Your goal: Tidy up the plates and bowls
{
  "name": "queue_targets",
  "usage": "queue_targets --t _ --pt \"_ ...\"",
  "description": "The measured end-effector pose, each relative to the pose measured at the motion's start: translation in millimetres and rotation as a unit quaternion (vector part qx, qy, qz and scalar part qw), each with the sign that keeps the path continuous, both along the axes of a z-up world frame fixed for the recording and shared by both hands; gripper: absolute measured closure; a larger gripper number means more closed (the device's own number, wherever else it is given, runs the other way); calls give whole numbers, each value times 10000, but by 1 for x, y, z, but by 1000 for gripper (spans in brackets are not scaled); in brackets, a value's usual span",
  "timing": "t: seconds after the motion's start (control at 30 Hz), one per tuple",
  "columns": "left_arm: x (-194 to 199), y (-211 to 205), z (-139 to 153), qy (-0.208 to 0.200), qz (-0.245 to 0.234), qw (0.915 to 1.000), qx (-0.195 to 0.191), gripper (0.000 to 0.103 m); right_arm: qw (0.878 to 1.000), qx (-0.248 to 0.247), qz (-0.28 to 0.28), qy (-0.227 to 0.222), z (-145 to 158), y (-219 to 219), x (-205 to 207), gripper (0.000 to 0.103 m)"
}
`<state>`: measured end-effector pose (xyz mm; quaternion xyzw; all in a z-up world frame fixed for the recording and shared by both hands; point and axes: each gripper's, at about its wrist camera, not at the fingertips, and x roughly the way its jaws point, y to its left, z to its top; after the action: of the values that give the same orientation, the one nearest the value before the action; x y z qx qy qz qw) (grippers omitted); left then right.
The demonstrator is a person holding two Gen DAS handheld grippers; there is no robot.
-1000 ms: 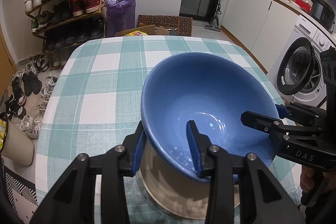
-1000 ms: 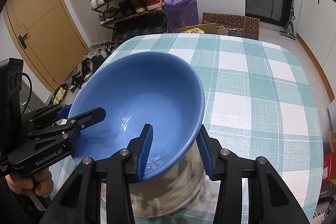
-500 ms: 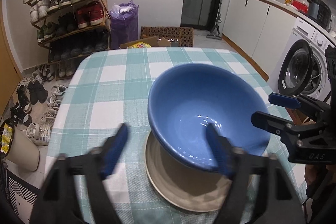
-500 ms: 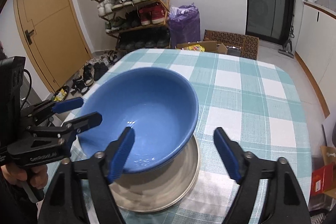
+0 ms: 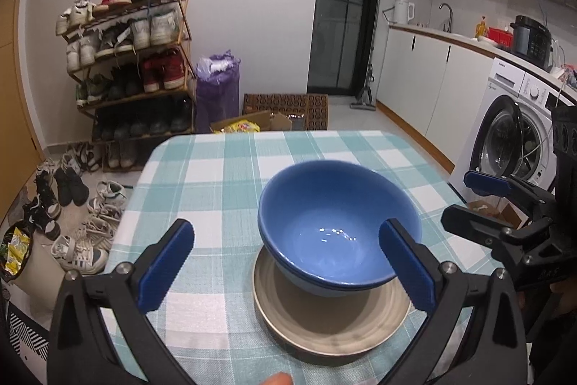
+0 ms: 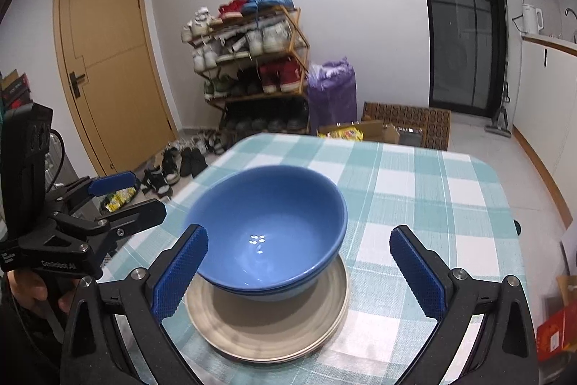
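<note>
In the left wrist view the blue bowl (image 5: pixel 339 233) sits on the grey plates (image 5: pixel 331 323) at lower centre of the checked table (image 5: pixel 216 190), beyond the left gripper (image 5: pixel 285 269), whose jaws have just been opening and stand wide, clear of the rim. In the right wrist view the right gripper (image 6: pixel 299 273) likewise has just spread wide, gripping nothing, with the bowl lying above and between its fingertips.
</note>
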<state>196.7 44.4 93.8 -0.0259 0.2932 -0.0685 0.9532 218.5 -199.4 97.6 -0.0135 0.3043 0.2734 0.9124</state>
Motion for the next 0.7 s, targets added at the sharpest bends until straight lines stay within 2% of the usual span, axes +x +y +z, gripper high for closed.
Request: queue_targets --t 0.47,0.7 --pt "-58 5 7 -557 339 9977 204 0 9968 237 67 -765 13 -19 -69 0" --pt "-91 4 -4 -699 430 9963 255 0 9968 423 36 -682 2 -34 -101 0"
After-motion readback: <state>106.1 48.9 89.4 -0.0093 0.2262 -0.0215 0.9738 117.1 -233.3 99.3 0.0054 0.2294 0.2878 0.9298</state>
